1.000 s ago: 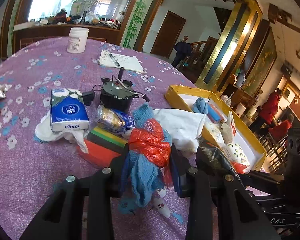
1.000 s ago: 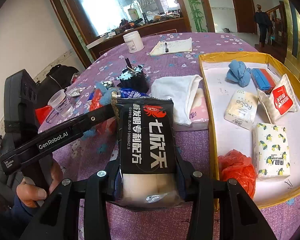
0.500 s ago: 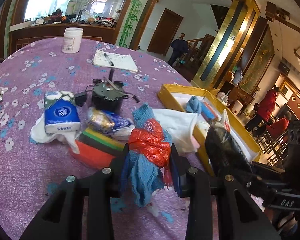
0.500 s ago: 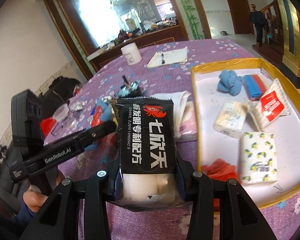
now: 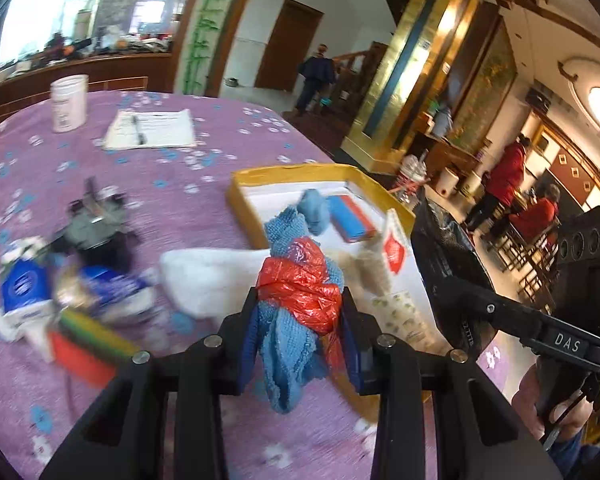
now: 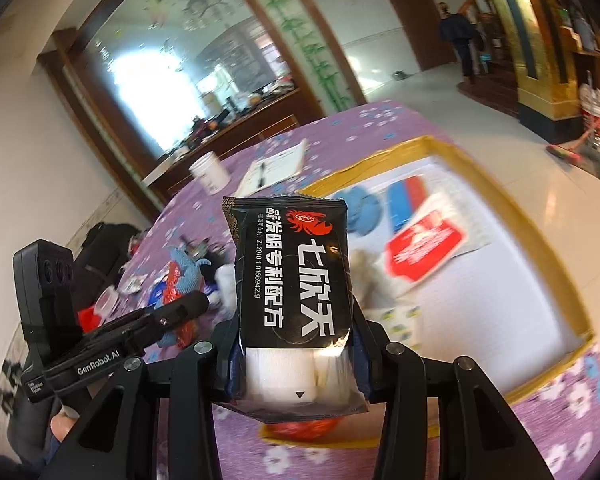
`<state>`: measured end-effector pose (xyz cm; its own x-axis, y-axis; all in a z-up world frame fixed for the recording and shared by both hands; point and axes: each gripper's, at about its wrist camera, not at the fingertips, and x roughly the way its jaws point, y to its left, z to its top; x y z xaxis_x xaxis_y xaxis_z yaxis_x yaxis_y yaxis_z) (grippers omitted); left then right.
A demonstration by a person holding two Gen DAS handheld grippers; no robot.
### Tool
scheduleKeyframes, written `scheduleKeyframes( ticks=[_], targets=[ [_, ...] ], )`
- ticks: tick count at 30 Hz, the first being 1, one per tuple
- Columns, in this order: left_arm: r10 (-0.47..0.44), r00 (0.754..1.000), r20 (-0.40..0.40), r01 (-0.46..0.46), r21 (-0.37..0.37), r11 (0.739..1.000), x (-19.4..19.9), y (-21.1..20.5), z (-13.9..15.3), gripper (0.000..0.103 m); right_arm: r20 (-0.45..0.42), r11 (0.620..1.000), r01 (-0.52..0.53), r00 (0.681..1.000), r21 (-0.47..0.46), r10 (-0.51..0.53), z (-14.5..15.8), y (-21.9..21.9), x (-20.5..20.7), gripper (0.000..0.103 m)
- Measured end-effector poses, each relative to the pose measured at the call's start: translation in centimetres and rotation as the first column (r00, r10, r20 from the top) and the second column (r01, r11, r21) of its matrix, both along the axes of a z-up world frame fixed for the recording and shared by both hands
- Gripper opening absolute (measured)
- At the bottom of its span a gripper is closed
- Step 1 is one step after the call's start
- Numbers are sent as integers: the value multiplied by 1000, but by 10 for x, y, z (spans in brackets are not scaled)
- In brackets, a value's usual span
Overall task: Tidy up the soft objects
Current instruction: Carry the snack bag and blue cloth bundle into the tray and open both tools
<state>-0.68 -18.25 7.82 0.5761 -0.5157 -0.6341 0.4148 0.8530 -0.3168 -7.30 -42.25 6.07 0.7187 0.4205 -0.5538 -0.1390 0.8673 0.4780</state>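
Covering the round tabletop (image 5: 228,152): purple cloth with a flower print, cluttered at left with tissue packs, a white towel (image 5: 212,280), a notepad (image 5: 150,128). Left gripper (image 5: 298,320) clamped on a blue knit cloth (image 5: 288,344) bound in red plastic. Right gripper (image 6: 296,356) clamped on a black packet (image 6: 292,272), held over the yellow-rimmed tray (image 6: 540,240). Beyond: tiled floor, wooden doors, people standing.

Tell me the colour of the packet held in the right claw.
Black packet with white lettering and a red crab logo, its lower end clear; the right wrist view shows it best.
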Motion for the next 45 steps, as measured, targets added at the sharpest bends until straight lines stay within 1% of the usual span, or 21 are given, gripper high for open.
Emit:
scheduleKeyframes(
  ticks=[5,9,11,15,16,18,21,23,25,30,32,34,37,38,40,41,42,45],
  targets=[
    [-49,999,-13,49,16,999,22,-42,1,34,-20,998,58,998,18,-57,5,-35,17,46],
    [-64,997,-52,66,22,998,51,-69,-6,34,-24,997,76,997,-15,-77,14,-49,39,46],
    [-52,996,-66,54,40,998,64,-78,-12,34,-27,995,87,996,-38,-88,19,-55,54,46],
    [-25,993,-113,31,47,998,90,-84,-28,34,-43,994,96,994,-60,-99,23,-62,81,46],
    [-16,992,-127,22,43,999,94,-83,-33,34,-59,992,99,993,-73,-103,22,-63,91,46],
    [-11,990,-143,17,42,999,99,-83,-40,34,-81,992,94,992,-85,-101,16,-63,103,46],
    [-15,987,-157,24,60,998,101,-86,-48,34,-129,991,75,988,-110,-89,3,-59,125,46],
    [-23,988,-155,34,72,997,101,-89,-50,34,-156,988,61,984,-139,-82,-6,-56,139,46],
    [-24,989,-146,37,88,995,100,-92,-50,34,-174,986,54,981,-157,-82,-15,-55,145,46],
    [-32,992,-124,48,124,991,99,-97,-52,34,-187,980,61,977,-192,-98,-26,-51,155,48],
    [-36,992,-120,51,130,990,98,-98,-53,35,-185,978,62,978,-198,-99,-28,-50,157,49],
    [-37,992,-117,52,126,991,98,-97,-53,35,-184,978,63,978,-196,-100,-29,-50,157,51],
    [-46,992,-118,59,115,992,97,-97,-53,39,-190,982,55,978,-179,-89,-30,-49,156,52],
    [-50,992,-117,63,112,992,97,-97,-53,42,-186,983,60,978,-176,-93,-30,-49,155,53],
    [-55,993,-108,67,110,992,96,-98,-51,50,-179,983,64,979,-172,-95,-28,-50,153,60],
    [-56,994,-99,67,114,991,94,-99,-50,57,-175,983,66,980,-169,-96,-26,-50,151,63],
    [-51,995,-88,62,119,991,94,-99,-49,61,-168,984,68,981,-166,-96,-25,-50,149,63],
    [-46,996,-80,55,114,992,93,-98,-47,62,-147,984,73,984,-164,-97,-18,-50,141,64]
  ],
)
